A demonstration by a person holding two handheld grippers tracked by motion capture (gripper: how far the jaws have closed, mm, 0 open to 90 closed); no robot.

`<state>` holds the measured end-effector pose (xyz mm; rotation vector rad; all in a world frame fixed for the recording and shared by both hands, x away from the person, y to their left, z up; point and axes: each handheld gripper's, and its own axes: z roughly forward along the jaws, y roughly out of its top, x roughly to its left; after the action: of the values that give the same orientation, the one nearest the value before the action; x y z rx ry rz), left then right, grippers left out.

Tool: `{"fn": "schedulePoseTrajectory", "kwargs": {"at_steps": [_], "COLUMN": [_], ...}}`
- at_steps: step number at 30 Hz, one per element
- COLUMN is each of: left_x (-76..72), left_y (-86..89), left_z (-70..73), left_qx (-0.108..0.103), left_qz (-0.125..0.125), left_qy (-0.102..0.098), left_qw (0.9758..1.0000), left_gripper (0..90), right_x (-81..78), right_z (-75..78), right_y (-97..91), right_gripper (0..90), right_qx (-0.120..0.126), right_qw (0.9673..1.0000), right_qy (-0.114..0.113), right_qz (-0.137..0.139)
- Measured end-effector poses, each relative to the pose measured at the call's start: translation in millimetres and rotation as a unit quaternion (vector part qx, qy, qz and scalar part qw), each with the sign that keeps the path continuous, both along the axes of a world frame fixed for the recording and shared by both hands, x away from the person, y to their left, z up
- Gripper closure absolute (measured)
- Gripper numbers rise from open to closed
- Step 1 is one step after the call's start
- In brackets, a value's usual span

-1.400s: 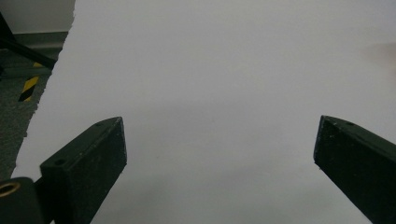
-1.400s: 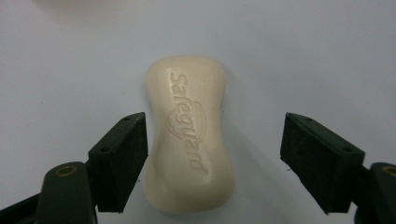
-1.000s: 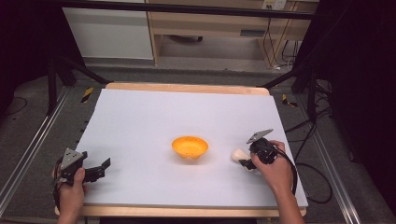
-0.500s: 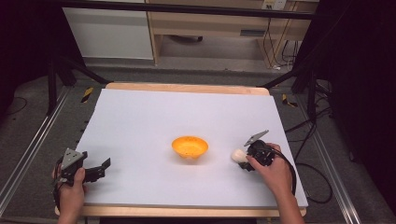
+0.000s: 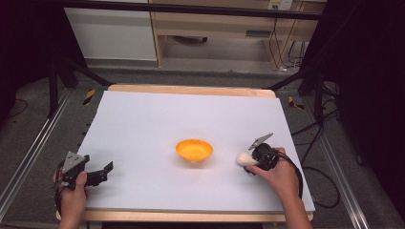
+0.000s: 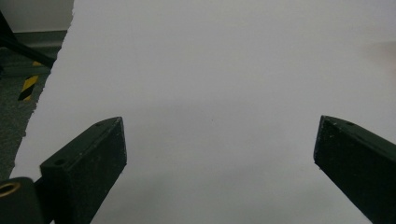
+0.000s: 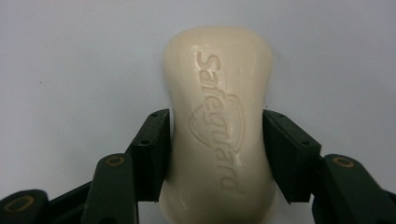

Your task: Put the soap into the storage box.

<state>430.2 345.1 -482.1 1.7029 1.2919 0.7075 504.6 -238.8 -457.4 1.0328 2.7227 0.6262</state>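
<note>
right gripper [image 5: 249, 163] sits at the right side of the white table [image 5: 143, 124], and its jaws have just been closing; in the right gripper view both black pads now press against the waist of a bar of soap [image 7: 219, 126], one on each long side, so the soap is held between them.

the soap's long axis runs straight out from the gripper, in line with the jaws, with its far rounded end sticking out beyond the fingertips and its near end back between the arms of the jaws. in the high view that free end [image 5: 244, 159] points toward the orange bowl [image 5: 194, 150], which stands near the gripper but apart from it.

the bar is cream-coloured, smooth and slightly glossy, narrowed at the middle and wider at both rounded ends. its upper face carries the raised word "safeguard" running lengthwise over a shield outline.

left gripper [image 5: 98, 174] rests at the near left corner of the table, well apart from the soap, its jaws spread wide over bare white surface with nothing between them.
</note>
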Motion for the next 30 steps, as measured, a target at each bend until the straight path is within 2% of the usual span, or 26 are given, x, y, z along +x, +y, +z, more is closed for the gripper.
{"fn": "schedulePoseTrajectory", "kwargs": {"at_steps": [11, 15, 19, 25, 30], "left_x": [0.0, 0.0, 0.0, 0.0, -0.2], "left_y": [0.0, 0.1, 0.0, 0.3, 0.1], "left_z": [0.0, 0.0, 0.0, 0.1, 0.1], "left_qx": [0.0, 0.001, 0.0, 0.002, 0.001], "left_qz": [0.0, 0.0, 0.0, -0.001, -0.001], "left_qy": [0.0, 0.0, 0.0, -0.001, -0.001], "left_qw": [1.0, 1.0, 1.0, 1.0, 1.0], "left_gripper": [2.1, 2.1, 2.1, 2.1, 2.1], "right_x": [-1.9, -2.8, -2.6, -2.6, -2.3], "right_z": [3.5, 4.3, 5.5, 8.5, 12.9], "right_y": [-0.6, 2.1, 1.9, 3.6, 4.1], "right_gripper": [49.1, 49.3, 49.4, 49.4, 49.4], "right_qx": [0.006, -0.001, 0.009, 0.001, 0.012], "right_qw": [1.0, 0.9998, 0.9997, 0.9995, 0.9992], "right_qy": [-0.005, -0.005, -0.005, -0.015, -0.018], "right_qz": [0.005, 0.018, 0.022, 0.026, 0.034]}}
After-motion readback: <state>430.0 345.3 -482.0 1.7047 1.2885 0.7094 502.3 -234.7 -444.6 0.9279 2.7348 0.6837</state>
